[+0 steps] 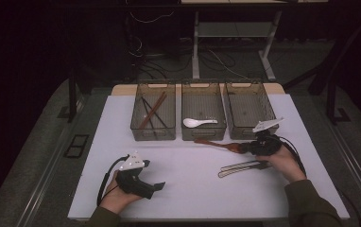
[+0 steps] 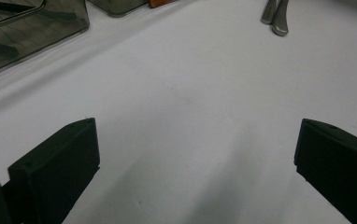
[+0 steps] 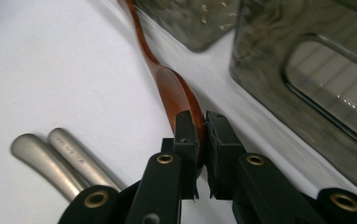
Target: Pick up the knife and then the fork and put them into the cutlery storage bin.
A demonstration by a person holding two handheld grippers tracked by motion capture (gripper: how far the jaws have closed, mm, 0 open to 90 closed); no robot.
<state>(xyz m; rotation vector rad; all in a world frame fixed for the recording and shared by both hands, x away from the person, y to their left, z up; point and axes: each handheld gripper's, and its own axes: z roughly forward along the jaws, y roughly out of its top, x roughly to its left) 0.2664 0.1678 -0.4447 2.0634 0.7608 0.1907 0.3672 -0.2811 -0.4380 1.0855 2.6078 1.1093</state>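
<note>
A brown wooden spoon (image 1: 214, 143) lies on the white table in front of the middle bin, handle pointing left. My right gripper (image 1: 244, 148) is shut on the spoon's bowl (image 3: 176, 95), the jaws pinching its edge (image 3: 200, 122). Two metal utensils (image 1: 240, 167) lie side by side just below it; their handles (image 3: 57, 156) show left of the jaws. My left gripper (image 1: 159, 187) rests low at the table's front left, open, with bare table between its wide-apart jaws (image 2: 195, 154).
Three smoky plastic bins stand in a row at the back: the left bin (image 1: 153, 113) holds chopsticks, the middle bin (image 1: 202, 113) a white spoon (image 1: 198, 122), the right bin (image 1: 249, 109) looks empty. Bare table (image 1: 188, 184) lies between the hands.
</note>
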